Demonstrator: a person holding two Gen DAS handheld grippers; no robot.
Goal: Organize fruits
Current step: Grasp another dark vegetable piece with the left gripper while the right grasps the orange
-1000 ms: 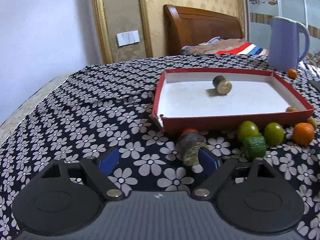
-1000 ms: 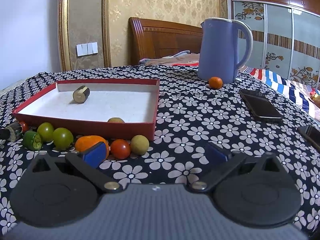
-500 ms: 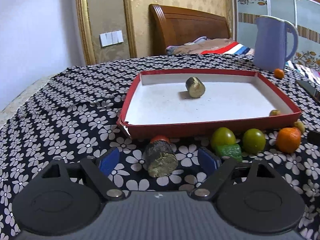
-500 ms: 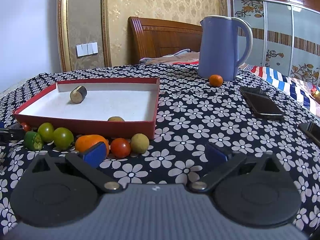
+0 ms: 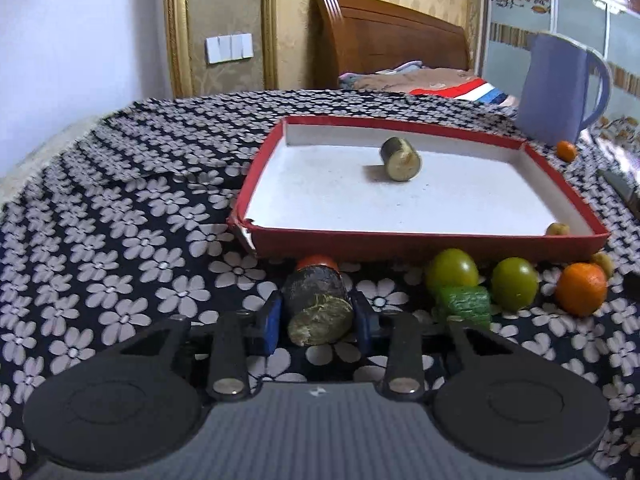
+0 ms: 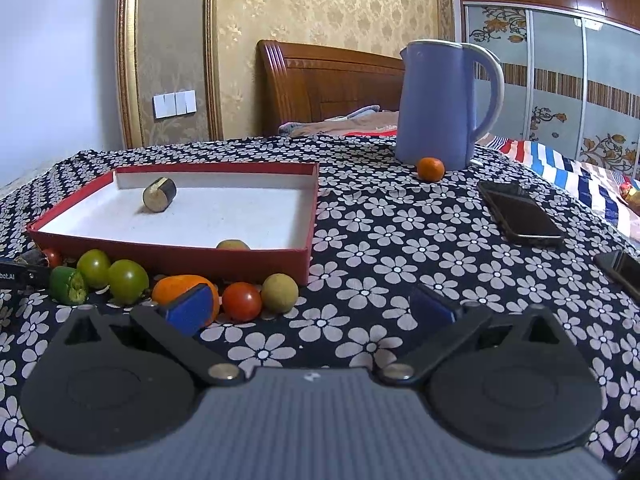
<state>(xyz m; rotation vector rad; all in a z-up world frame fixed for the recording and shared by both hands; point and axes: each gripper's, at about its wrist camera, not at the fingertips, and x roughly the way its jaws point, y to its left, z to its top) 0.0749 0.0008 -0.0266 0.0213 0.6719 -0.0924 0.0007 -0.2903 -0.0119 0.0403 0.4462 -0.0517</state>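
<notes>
Left gripper (image 5: 316,318): I see its jaws have just closed in; both blue pads (image 5: 270,322) press the sides of a dark cut cane piece (image 5: 318,308), cut end facing me.
Cane piece position: between my fingers, on the floral cloth (image 5: 120,248), just in front of the red tray (image 5: 432,242), a red tomato (image 5: 317,261) right behind it.
Right gripper (image 6: 312,312): spread wide, holding nothing; its left pad (image 6: 190,310) sits before an orange (image 6: 176,286).
Tray contents: a second cane piece (image 5: 400,159) and one small brownish fruit (image 5: 558,229).
Beside tray: green tomatoes (image 5: 452,272), a green chunk (image 5: 464,304).
</notes>
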